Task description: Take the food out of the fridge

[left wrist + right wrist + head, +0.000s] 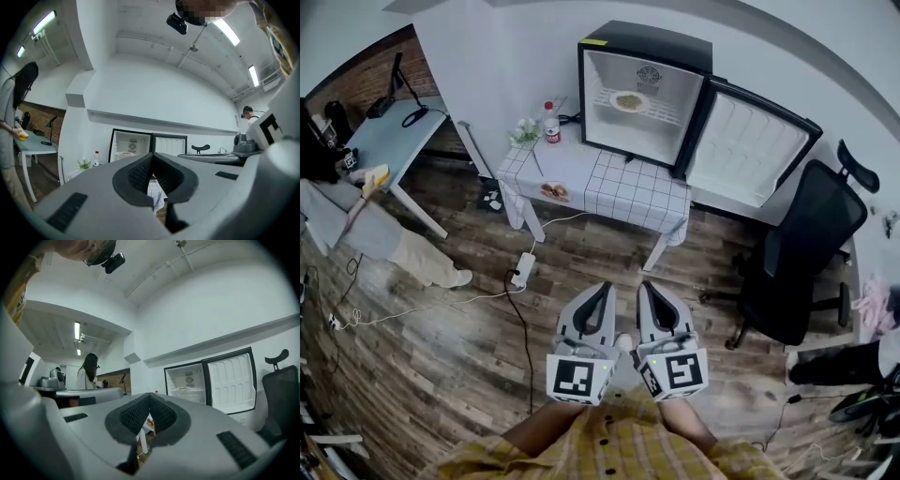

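Grippers side by side, held level low before the person: the left gripper (602, 287) and the right gripper (646, 286) both point toward the mini fridge (645, 39), each with its jaws pressed together on nothing. Well ahead, the fridge stands on a checked-cloth table (623, 192) with its door (752, 150) swung wide to the right, and the plate of food (628, 100) rests on its wire shelf. A power strip (523, 269) lies on the wooden floor between grippers and table. An office chair (811, 253) stands at the right, near the door.
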`<state>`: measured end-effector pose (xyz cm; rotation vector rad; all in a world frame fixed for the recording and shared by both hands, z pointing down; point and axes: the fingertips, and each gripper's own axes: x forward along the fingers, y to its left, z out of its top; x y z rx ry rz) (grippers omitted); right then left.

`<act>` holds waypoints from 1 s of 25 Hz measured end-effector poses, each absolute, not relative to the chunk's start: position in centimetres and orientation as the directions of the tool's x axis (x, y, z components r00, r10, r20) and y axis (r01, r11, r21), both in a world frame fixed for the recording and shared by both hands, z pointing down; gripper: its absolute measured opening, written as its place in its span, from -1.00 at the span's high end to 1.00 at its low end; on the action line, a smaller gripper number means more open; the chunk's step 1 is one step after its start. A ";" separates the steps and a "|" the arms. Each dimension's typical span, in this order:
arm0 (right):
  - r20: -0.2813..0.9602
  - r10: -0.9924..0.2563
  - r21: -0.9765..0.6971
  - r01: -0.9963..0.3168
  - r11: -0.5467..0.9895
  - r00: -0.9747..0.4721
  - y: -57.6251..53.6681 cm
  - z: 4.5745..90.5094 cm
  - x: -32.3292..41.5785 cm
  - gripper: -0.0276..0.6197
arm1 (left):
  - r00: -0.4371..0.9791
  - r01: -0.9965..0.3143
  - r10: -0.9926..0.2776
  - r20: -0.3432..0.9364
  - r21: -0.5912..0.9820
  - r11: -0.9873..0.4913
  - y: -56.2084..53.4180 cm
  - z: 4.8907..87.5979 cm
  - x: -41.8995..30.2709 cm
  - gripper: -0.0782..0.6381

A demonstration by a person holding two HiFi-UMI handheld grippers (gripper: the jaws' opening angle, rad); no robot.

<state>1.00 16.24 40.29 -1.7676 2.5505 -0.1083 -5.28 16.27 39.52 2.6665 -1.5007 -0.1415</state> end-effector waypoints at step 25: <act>0.034 -0.910 -0.158 -0.901 0.404 -0.414 0.8 39.1 10.4 0.90 | 0.471 -0.878 -0.882 0.022 0.114 -0.465 0.3 37.9 3.8 0.76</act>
